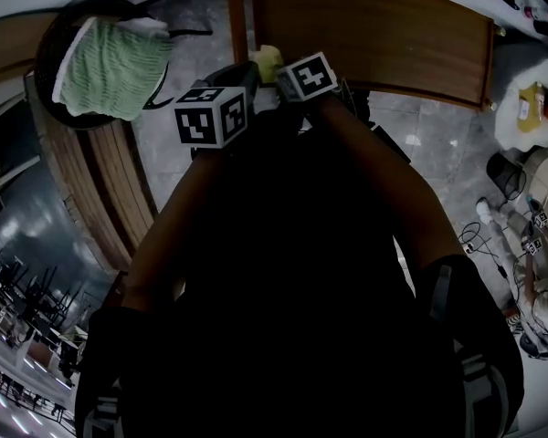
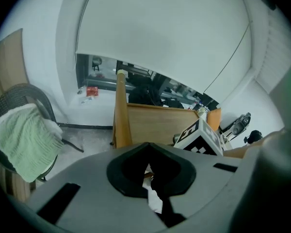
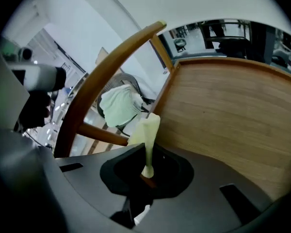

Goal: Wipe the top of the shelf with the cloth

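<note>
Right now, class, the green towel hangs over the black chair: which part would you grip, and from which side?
Probably the hanging lower edge of the green towel, where it droops off the black chair; loose fabric there should bunch between jaws. Come from the near, open side with the left gripper, since the right gripper pinches the yellow cloth.

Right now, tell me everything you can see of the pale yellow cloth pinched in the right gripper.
The pale yellow cloth looks like thin, soft fabric bunched into a narrow strip. The right gripper is shut on its lower end, and the strip stands up from the jaws, widening and flopping slightly at the top. It sits in front of the brown wooden shelf panel; whether it touches the wood cannot be told. In the head view only a small lump of it shows.
</note>
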`<state>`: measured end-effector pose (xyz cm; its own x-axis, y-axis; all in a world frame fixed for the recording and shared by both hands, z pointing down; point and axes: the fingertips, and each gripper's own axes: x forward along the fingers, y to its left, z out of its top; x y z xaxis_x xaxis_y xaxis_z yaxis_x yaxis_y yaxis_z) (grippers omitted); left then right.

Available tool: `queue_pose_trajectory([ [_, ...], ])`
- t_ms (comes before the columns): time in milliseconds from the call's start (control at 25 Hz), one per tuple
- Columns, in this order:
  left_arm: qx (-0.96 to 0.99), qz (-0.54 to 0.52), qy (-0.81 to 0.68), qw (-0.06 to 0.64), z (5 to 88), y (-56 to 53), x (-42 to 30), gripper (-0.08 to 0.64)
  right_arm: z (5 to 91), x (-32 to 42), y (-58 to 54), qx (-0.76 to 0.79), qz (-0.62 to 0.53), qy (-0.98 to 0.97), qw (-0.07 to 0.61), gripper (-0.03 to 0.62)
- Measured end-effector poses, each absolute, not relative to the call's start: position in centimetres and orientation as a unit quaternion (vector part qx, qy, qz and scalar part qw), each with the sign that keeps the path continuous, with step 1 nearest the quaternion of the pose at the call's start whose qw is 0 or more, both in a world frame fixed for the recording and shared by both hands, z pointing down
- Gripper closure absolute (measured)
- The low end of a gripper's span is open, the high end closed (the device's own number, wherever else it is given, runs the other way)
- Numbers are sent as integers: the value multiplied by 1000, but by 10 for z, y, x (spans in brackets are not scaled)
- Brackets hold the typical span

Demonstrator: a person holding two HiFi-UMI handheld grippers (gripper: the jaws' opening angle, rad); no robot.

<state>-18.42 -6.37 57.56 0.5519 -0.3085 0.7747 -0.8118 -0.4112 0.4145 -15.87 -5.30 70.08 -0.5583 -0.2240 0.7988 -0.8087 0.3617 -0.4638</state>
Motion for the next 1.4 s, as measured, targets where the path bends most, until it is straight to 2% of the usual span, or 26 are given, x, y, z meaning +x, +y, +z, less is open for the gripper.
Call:
queue_pose_trajectory([
  [160, 781, 310, -353, 411, 579, -61, -183, 549, 718, -168, -39, 325, 452, -746, 365, 549],
  [640, 762, 322, -363, 429, 590, -50, -157, 549, 727, -142, -27, 308, 444, -733, 412, 549],
  [1000, 765, 335, -333, 437, 603, -40, -96, 549, 725, -49, -21, 361, 434, -714, 413, 549],
  [1400, 767, 380, -288, 430, 652, -20, 2, 549, 722, 74, -1, 423, 452, -678, 397, 549],
])
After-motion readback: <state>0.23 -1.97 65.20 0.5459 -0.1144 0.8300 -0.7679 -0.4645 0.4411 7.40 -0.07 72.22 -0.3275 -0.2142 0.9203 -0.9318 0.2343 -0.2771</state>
